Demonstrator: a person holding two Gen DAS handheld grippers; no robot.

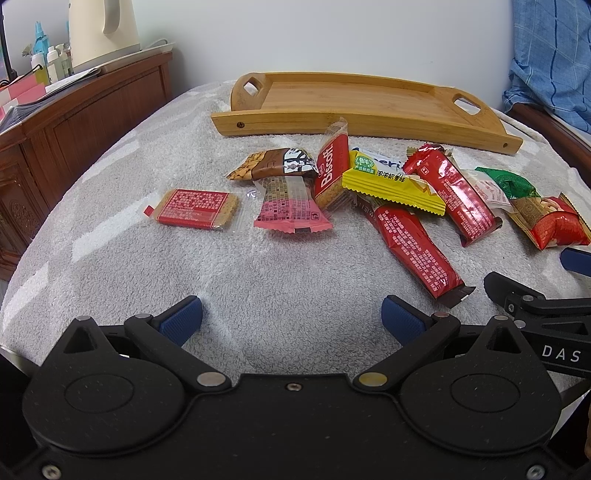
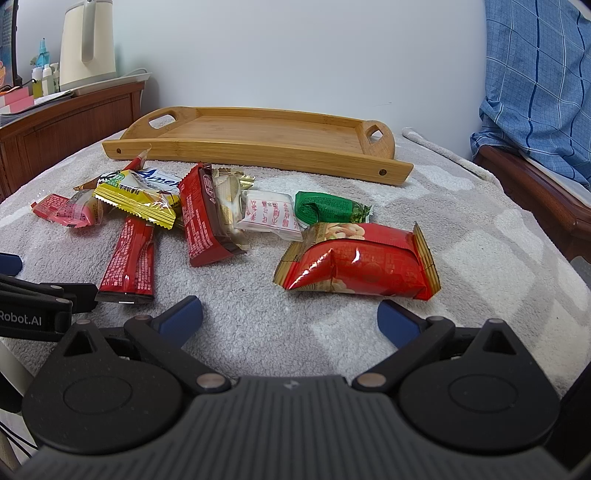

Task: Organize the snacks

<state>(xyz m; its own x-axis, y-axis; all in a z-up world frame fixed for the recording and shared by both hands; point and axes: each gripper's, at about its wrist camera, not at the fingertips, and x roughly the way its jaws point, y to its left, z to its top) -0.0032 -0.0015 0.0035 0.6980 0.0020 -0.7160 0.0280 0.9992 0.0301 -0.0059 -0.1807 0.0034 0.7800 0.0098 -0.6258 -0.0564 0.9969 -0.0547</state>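
Several wrapped snacks lie scattered on a grey towel in front of an empty bamboo tray [image 1: 369,123] [image 2: 258,149]. In the left wrist view I see a flat red biscuit pack [image 1: 194,208], a pink packet [image 1: 290,208], a Biscoff pack [image 1: 332,171], a yellow bar [image 1: 391,186] and a long red bar [image 1: 413,251]. My left gripper [image 1: 291,319] is open and empty, short of the snacks. In the right wrist view a red nut packet [image 2: 362,264] lies just ahead of my right gripper [image 2: 290,317], which is open and empty. A green packet [image 2: 328,208] and a white packet [image 2: 271,216] lie behind it.
A wooden cabinet [image 1: 74,140] with a cream kettle [image 1: 105,33] and bottles stands at the left. A wooden bed frame with blue checked cloth [image 2: 543,92] is at the right. The right gripper's body shows at the right edge of the left wrist view [image 1: 546,317].
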